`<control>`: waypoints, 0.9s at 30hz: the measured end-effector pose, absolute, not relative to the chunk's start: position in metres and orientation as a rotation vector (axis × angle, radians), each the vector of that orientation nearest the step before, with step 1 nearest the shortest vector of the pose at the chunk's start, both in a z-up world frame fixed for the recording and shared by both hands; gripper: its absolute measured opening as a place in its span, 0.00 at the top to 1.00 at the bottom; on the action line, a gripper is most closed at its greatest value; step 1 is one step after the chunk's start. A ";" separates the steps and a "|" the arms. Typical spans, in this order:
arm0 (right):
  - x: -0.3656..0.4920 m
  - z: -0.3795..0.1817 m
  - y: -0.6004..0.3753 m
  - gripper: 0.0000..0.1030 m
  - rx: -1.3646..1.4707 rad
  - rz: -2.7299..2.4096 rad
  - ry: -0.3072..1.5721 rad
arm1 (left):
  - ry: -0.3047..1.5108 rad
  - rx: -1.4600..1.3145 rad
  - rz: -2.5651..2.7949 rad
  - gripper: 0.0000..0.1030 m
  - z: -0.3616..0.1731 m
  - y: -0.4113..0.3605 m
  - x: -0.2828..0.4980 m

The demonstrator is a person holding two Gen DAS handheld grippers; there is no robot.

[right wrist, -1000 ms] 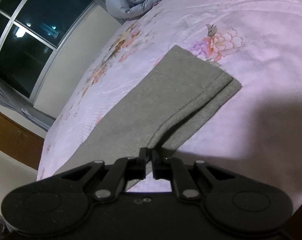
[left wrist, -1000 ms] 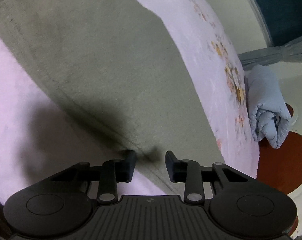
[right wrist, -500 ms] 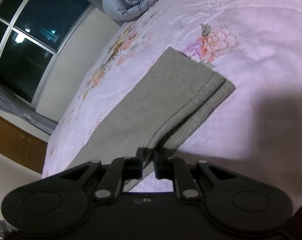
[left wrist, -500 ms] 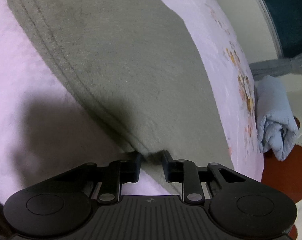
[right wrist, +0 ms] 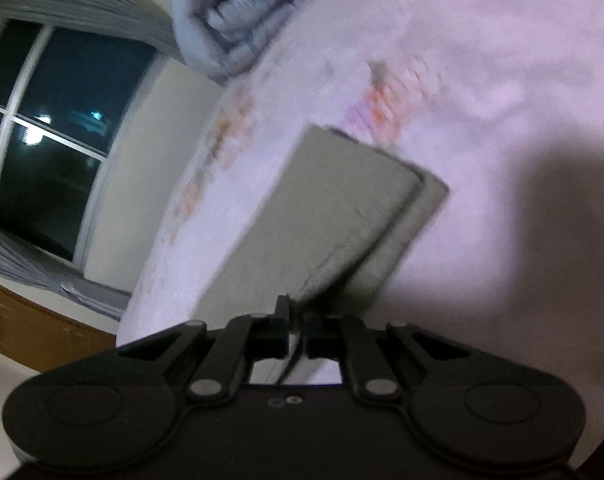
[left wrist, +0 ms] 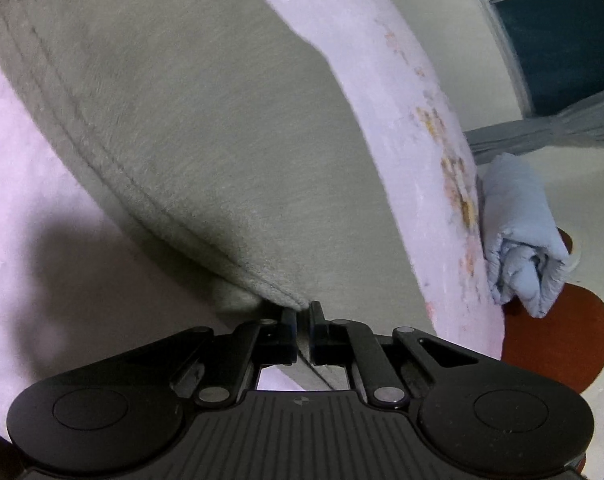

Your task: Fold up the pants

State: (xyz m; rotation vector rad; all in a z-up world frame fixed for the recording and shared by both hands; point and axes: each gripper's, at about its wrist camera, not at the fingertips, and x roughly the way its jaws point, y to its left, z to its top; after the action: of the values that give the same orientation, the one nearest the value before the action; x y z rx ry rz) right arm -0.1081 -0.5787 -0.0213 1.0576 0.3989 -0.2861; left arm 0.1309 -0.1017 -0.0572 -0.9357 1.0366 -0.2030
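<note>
Both grippers, left (left wrist: 300,330) and right (right wrist: 298,334), pinch near edges of the grey pants (left wrist: 206,128) on the bed (left wrist: 34,264), long axis running toward upper frame, right view blurred so probably hem.

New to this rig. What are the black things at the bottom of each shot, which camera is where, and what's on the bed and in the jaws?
No robot arm here: a person holds a black two-finger gripper in each hand, and a fisheye camera on each looks forward along the fingers. One picture is from the left gripper, the other from the right gripper. On the pink floral bedsheet lie the grey-green fleece pants, the task's item to fold. Each gripper's jaws are shut on an edge of the pants' fabric. The right view is motion-blurred. A rolled pale blue quilt sits at the bed's edge by a dark window.
</note>
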 end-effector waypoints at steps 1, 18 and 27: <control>-0.109 -0.015 -0.577 1.00 1.019 -0.288 0.390 | 1.033 -0.922 -0.207 0.95 -0.054 -0.102 0.130; -0.143 -0.035 -0.599 0.87 1.100 -0.425 0.384 | 1.089 -0.840 -0.240 0.32 -0.051 -0.084 0.107; -0.150 -0.045 -0.617 0.35 1.201 -0.434 0.286 | 0.876 -0.334 -0.290 0.24 0.028 -0.111 0.129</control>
State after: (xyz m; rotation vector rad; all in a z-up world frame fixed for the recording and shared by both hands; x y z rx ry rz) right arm -0.1496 -0.6170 -0.0447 1.2014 0.2863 -0.4341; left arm 0.1288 -0.1114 0.0278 -0.3342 0.8762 -0.2899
